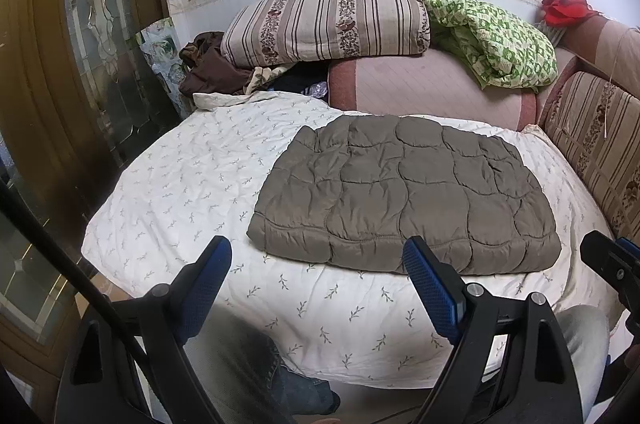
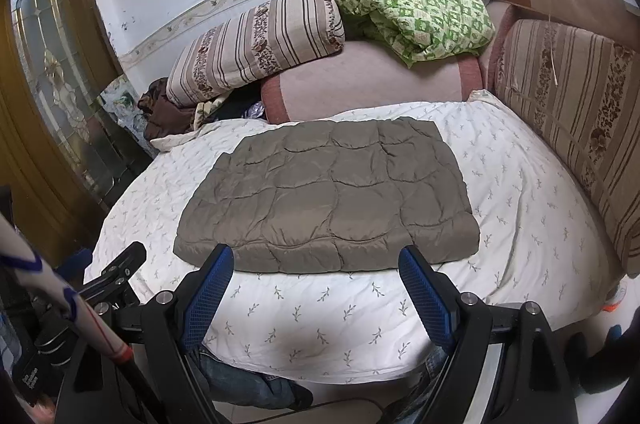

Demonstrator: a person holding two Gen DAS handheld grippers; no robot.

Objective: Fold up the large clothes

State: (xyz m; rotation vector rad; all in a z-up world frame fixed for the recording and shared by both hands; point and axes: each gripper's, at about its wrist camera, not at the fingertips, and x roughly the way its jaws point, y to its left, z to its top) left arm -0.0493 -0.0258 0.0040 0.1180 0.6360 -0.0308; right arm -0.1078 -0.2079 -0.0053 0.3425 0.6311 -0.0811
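My two tongs hang wide open and empty over the near edge of the bed [image 1: 168, 183], the left tongs [image 1: 316, 280] short of the near-left part of the quilted grey-brown garment [image 1: 404, 191] and the right tongs [image 2: 316, 272] in front of its near hem. The garment [image 2: 328, 191], the large piece I am here to fold, lies flat as a padded rectangle in the middle of the white leaf-print sheet [image 2: 320, 316], well clear of the striped cushion [image 1: 324, 21] and the green patterned blanket [image 1: 492, 39] heaped behind it. It looks partly folded already, so I judge the step in hand to be taking hold for another fold. To do it well, I would bring each pair of tongs down on a near corner at the same moment, and bite only the garment's thick edge, not the sheet beneath, since the loose sheet would lift with it and drag the fold askew. The padding looks puffy and slippery, so a deep grip past the stitched hem should hold better than a pinch on the very edge. I would then lift both corners level and carry them straight to the far edge, keeping the side edges lined up before letting go. My knees show below the mattress.
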